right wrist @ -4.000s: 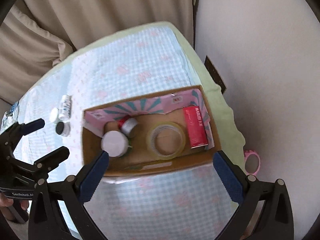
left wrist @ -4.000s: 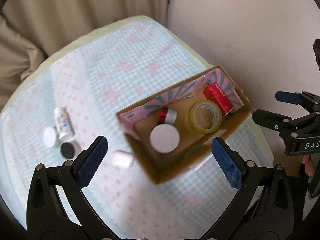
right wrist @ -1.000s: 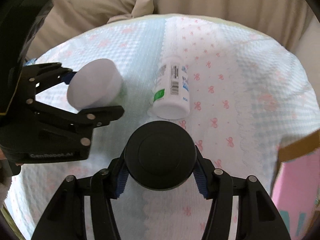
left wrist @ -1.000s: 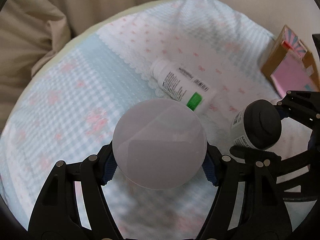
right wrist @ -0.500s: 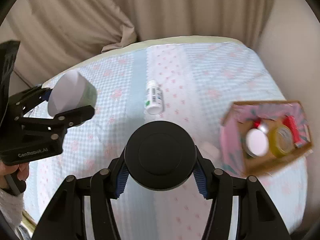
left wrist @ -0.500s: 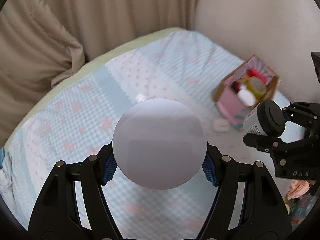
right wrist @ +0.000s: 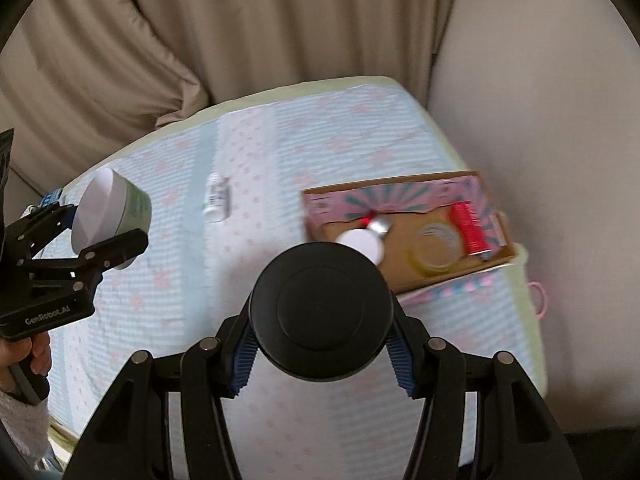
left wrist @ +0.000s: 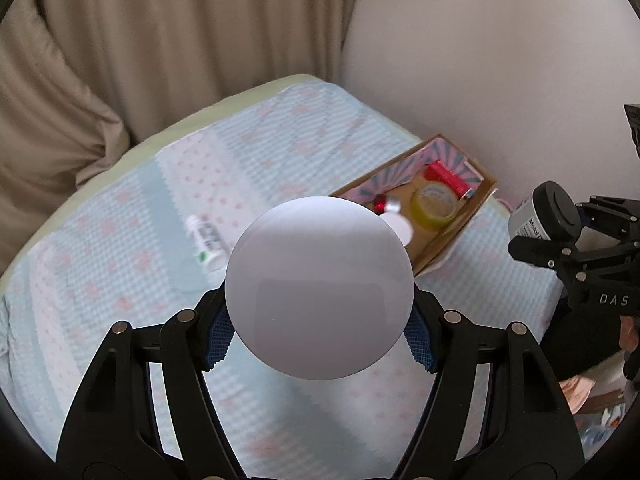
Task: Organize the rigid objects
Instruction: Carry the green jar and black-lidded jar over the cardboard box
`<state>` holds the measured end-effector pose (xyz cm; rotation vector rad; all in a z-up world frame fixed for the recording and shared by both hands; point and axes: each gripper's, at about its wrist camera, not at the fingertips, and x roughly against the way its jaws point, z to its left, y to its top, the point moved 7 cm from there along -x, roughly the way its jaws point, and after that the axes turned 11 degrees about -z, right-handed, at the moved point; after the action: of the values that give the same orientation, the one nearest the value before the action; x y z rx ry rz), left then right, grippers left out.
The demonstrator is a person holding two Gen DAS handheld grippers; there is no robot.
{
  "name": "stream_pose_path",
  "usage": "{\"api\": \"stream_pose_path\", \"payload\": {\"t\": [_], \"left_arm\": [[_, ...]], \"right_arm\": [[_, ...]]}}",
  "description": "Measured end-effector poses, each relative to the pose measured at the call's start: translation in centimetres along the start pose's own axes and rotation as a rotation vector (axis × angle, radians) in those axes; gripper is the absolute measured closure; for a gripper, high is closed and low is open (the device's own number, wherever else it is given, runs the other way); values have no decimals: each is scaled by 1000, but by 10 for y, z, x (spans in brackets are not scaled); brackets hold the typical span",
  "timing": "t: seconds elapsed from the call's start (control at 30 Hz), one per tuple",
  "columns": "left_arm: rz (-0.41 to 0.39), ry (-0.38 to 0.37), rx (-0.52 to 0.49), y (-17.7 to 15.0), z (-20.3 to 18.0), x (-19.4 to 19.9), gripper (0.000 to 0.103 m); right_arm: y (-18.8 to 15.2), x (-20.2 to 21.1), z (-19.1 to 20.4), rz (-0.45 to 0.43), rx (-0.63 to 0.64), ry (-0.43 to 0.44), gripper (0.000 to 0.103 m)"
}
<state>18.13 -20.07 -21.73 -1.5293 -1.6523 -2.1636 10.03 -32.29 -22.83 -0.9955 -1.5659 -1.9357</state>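
My left gripper (left wrist: 319,338) is shut on a white-lidded green jar (left wrist: 319,294), held high above the bed; it also shows in the right wrist view (right wrist: 108,216). My right gripper (right wrist: 320,354) is shut on a black-lidded jar (right wrist: 320,314), seen in the left wrist view (left wrist: 546,216) at the right. A cardboard box (right wrist: 496,258) with a pink patterned flap lies near the wall and holds a tape roll (right wrist: 436,250), a red box (right wrist: 470,228), a white-lidded jar (right wrist: 362,242) and a small red-and-silver bottle (right wrist: 376,222). A white bottle (right wrist: 218,198) lies on the cloth.
The bed carries a pale blue and pink checked cloth (right wrist: 320,152). Beige curtains (right wrist: 248,24) hang behind and a white wall (right wrist: 540,100) stands at the right. A pink ring (right wrist: 538,300) lies beyond the bed's right edge.
Both grippers have lifted their jars off the cloth, risen higher and swung toward the box, which now sits closer in both views. The white bottle stays on the cloth.
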Motion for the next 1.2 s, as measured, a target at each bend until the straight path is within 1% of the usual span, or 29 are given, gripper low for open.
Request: {"api": "stream_pose_path", "payload": {"t": [0.2, 0.27, 0.4, 0.53, 0.73, 0.8, 0.9, 1.03, 1.1, 1.2], "left_arm": [[28, -1, 28, 22, -66, -48, 35], [44, 0, 37, 27, -81, -67, 35], [78, 6, 43, 32, -108, -108, 35], [124, 13, 44, 32, -126, -148, 35], [209, 21, 28, 25, -143, -212, 35], [247, 19, 18, 18, -148, -237, 35], [292, 16, -2, 7, -154, -263, 35], [352, 1, -30, -11, -159, -288, 35], [388, -9, -44, -21, -162, -296, 35], [413, -18, -59, -26, -163, -301, 35]], "right_arm": [[11, -11, -78, 15, 1, -8, 51], [16, -21, -102, 27, 0, -7, 51], [21, -48, -142, 57, -14, 1, 51], [23, -85, -172, 102, -45, 22, 51], [23, -134, -193, 158, -80, 58, 51], [22, -151, -196, 176, -87, 71, 51], [18, -176, -198, 206, -94, 95, 51], [6, -205, -196, 247, -91, 123, 51], [2, -213, -196, 260, -95, 137, 51], [-6, -221, -196, 282, -103, 150, 50]]}}
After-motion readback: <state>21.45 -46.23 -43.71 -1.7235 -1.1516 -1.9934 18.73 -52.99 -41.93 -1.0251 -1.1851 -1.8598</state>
